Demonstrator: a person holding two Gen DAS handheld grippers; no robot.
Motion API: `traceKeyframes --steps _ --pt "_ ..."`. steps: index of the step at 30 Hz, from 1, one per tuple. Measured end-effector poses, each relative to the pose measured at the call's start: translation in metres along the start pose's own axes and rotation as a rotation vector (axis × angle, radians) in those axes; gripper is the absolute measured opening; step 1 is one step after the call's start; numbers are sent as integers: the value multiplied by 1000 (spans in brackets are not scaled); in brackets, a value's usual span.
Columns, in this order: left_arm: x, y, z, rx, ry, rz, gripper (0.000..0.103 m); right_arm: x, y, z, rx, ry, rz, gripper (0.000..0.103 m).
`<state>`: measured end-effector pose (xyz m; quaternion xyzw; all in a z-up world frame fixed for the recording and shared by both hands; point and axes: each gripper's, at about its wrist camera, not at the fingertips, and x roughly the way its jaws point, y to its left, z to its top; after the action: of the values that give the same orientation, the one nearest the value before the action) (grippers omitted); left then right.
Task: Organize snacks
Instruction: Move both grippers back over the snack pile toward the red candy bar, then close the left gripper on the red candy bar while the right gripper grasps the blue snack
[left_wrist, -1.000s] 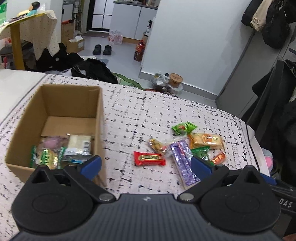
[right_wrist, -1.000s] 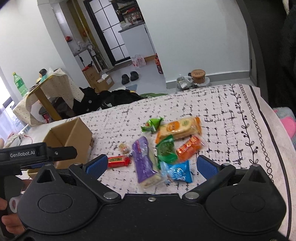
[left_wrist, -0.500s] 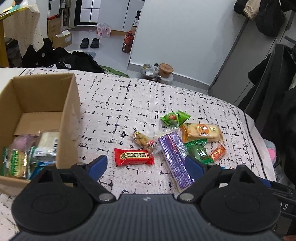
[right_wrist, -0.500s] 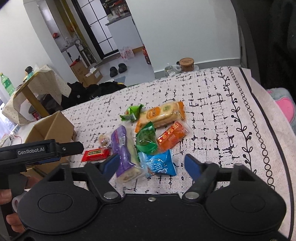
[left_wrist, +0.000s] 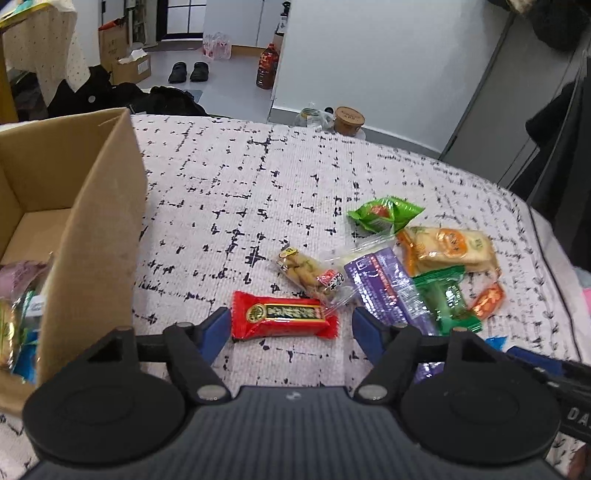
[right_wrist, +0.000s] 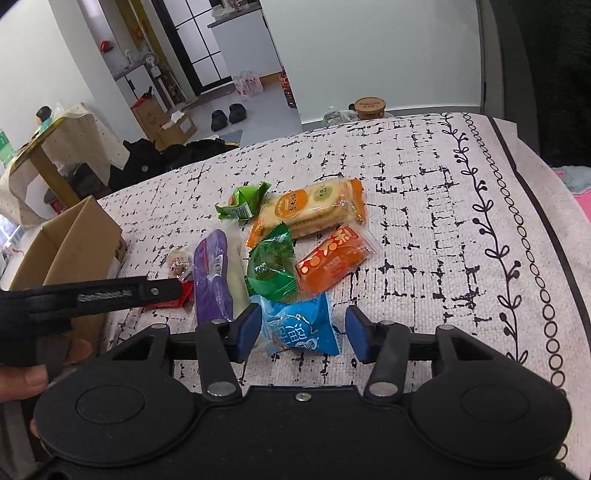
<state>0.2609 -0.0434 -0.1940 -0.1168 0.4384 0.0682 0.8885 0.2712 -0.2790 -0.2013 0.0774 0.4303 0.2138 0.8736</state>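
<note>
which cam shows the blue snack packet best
The right wrist view: the blue foil snack packet lies whole between the closing right gripper's fingers. The left wrist view shows only a blue corner behind the left gripper's finger.

Readable text: little, mostly blurred.
"GenRobot.AI" in pale letters, smeared but legible, runs along the black bar of the left gripper (right_wrist: 110, 293) as seen from the right wrist view. White letters "DA" show at the frame edge on the black body of the right gripper (left_wrist: 576, 413) in the left wrist view, cut off. The blue packet (right_wrist: 299, 325), orange packet (right_wrist: 334, 260), red bar (left_wrist: 282, 319), purple packet (left_wrist: 384, 286) and cracker pack (right_wrist: 310, 210) carry printed characters, too small or blurred to read. No numbers or signs legible elsewhere.
</note>
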Motion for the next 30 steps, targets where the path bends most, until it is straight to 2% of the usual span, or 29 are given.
traceKeyframes --steps 10,14,23,24,30 --pt "20 -10 -1 94 -3 54 72 12 4 -1 -22 16 -11 50" --pt "19 -9 -4 95 -14 59 70 16 4 -3 -29 17 -15 49" --pt "2 -4 -7 80 -26 29 51 16 7 -10 -45 15 -11 39" --pt "0 -4 -8 80 -25 26 38 16 7 -10 -43 13 -11 38" --pt "-12 -1 -8 75 -32 7 25 9 8 -16 -16 10 4 34"
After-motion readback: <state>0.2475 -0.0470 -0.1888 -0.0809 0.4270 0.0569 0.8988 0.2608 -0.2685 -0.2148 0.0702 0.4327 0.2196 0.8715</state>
